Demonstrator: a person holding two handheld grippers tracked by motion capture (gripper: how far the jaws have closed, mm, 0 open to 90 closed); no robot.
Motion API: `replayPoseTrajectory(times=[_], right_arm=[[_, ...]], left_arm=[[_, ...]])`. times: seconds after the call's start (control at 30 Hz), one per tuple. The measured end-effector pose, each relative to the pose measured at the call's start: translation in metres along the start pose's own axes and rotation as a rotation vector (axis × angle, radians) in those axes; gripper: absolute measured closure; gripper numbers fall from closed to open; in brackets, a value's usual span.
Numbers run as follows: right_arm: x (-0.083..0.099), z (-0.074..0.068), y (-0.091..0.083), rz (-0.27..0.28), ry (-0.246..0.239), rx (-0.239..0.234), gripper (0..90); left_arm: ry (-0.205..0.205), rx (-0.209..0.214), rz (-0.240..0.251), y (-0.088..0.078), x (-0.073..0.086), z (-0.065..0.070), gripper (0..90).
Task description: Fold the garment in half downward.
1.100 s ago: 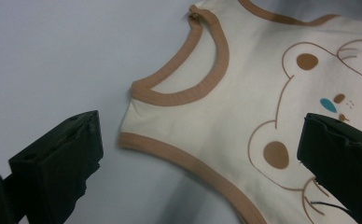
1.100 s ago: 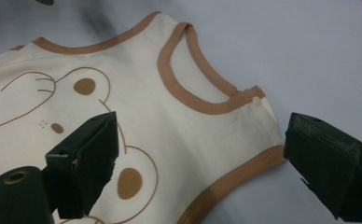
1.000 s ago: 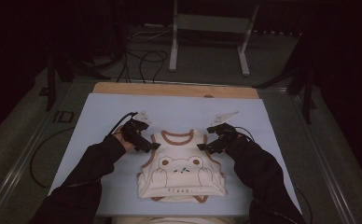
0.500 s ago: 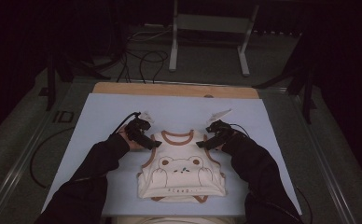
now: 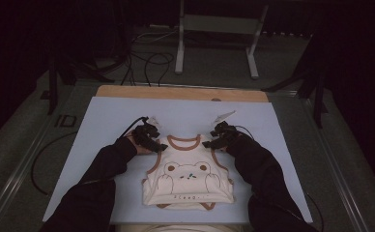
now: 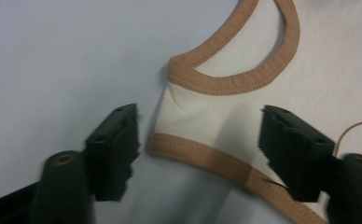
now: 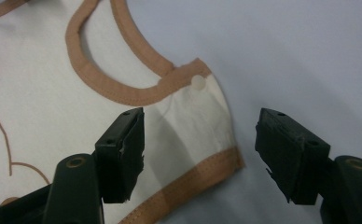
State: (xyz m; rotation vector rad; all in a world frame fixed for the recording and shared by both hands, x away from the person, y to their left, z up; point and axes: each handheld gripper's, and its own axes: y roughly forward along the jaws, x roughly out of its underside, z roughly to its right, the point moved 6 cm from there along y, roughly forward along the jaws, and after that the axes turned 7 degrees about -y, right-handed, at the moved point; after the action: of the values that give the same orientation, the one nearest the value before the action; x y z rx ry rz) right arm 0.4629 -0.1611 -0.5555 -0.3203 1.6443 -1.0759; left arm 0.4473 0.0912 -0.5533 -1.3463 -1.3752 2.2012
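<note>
My left gripper (image 6: 195, 154) and right gripper (image 7: 200, 154), jaws just closing but still unpinched, straddle the vest's (image 5: 188, 181) shoulder straps; next, clamp both

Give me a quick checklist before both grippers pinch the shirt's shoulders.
1. Left shoulder strap between left gripper fingers: ok; jaws have just been closing, not yet pressing.
2. Right shoulder strap between right gripper fingers: ok; also closing, no contact yet.
3. Shirt flat on the mat, bear print up: ok.
4. Both grippers level across the neckline: ok.
5. Both layers will be caught: cannot tell.
6. Cables clear of the shirt: ok.
</note>
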Motion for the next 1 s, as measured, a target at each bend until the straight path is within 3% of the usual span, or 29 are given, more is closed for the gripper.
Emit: replayPoseTrajectory(times=[0.17,0.37,0.63,1.0], right_arm=[[0.002,0.002,0.004,-0.034,-0.010,0.018,41.3],[0.003,0.001,0.004,-0.056,-0.025,0.036,51.0],[0.000,-0.007,0.004,-0.075,-0.088,-0.001,76.2],[-0.002,-0.009,0.004,-0.092,-0.089,-0.007,81.8]], left_arm=[[0.020,-0.024,-0.017,0.006,0.002,-0.001,40.4],[0.017,-0.041,-0.017,0.009,-0.001,-0.002,45.4],[0.015,-0.035,-0.024,0.013,-0.007,0.004,60.3],[0.013,-0.007,-0.031,0.013,-0.008,0.008,79.6]])
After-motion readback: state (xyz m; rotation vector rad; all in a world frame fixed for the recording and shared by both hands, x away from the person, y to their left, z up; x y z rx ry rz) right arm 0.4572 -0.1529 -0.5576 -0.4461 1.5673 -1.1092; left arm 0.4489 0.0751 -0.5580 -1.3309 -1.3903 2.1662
